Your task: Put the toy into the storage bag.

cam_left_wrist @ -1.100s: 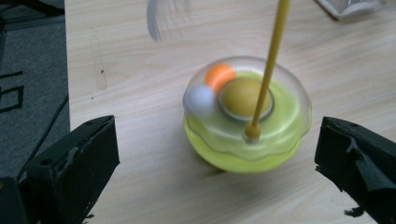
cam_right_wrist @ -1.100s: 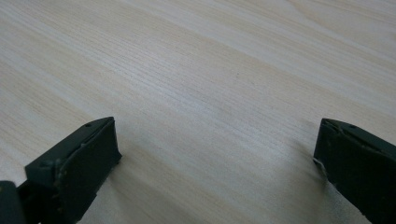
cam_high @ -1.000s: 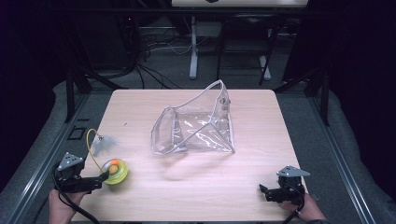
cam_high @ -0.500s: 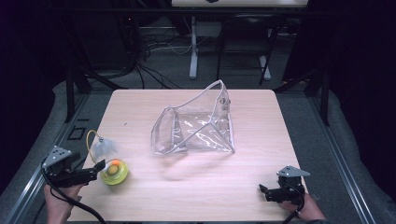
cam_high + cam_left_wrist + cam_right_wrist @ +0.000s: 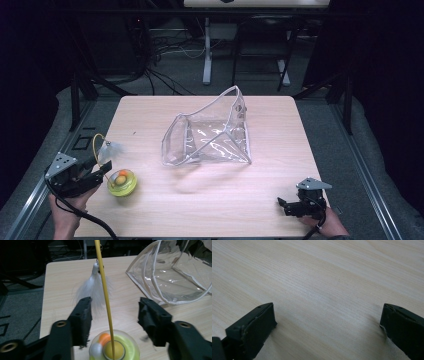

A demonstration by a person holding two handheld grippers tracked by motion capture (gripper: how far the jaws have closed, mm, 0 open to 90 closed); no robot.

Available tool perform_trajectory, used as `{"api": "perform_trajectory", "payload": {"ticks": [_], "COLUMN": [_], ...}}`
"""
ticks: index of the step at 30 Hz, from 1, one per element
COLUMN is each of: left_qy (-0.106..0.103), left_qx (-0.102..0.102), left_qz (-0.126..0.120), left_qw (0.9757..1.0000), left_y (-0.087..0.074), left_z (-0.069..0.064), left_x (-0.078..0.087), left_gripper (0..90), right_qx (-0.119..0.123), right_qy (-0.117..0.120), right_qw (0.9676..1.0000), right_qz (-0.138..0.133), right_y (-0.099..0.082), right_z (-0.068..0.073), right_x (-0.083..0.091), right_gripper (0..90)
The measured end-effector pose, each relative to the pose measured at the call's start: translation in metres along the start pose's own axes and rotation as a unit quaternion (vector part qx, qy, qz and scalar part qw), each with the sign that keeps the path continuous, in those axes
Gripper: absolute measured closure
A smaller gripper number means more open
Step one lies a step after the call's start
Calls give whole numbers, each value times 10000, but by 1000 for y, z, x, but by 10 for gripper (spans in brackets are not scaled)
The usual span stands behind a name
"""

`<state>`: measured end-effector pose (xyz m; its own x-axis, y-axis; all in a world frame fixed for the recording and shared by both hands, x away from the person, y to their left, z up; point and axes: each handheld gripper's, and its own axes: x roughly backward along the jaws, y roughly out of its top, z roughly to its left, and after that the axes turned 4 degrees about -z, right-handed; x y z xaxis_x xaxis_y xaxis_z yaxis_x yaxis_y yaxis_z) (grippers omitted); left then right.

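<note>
Yellow-green toy (image 5: pixel 122 182) with a thin yellow wand (image 5: pixel 103 287) and a white feather (image 5: pixel 93 288) is seen near the left front corner of the worktop (image 5: pixel 280 150). It is faced by the left claw (image 5: pixel 95 172), whose jaws have just been closing; the wand stands between them, untouched. The right claw (image 5: pixel 285 205) is held spread over bare wood. A clear bag (image 5: pixel 210 137) is placed mid-worktop.

Both grippers are chunky black things, the left gripper (image 5: pixel 102 172) and right gripper (image 5: pixel 281 203) each topped with a grey three-cornered plate, brass-ringed screw holes, black cable trailing off the back.
</note>
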<state>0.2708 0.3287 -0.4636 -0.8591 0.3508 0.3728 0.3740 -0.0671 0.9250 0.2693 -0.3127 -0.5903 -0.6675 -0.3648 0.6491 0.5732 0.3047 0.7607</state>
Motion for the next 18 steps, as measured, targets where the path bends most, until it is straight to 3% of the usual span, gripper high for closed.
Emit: {"api": "perform_trajectory", "payload": {"ticks": [1,3,6,9,11,18], "left_qy": [-33,-45,-82,-105,-126,-219], "left_qx": [-20,-40,-76,-93,-125,-328], "left_qz": [-22,-26,-83,-114,-184,-47], "left_qw": [10000,10000,9999,9998,9997,9992], "left_y": [1,1,3,3,3,8], "left_z": [1,1,2,2,2,3], "left_x": [1,2,6,9,10,10], "left_gripper": [550,577,706,758,847,882], "right_qx": [-8,4,-6,0,-3,-2], "right_qy": [-6,-17,-9,-4,-10,-10], "right_qw": [10000,10000,10000,10000,10000,10000], "right_qz": [-9,2,-5,3,-2,-1], "right_y": [0,0,0,0,0,0], "right_z": [0,0,0,0,0,0], "right_x": [0,0,0,0,0,0], "right_gripper": [0,0,0,0,0,0]}}
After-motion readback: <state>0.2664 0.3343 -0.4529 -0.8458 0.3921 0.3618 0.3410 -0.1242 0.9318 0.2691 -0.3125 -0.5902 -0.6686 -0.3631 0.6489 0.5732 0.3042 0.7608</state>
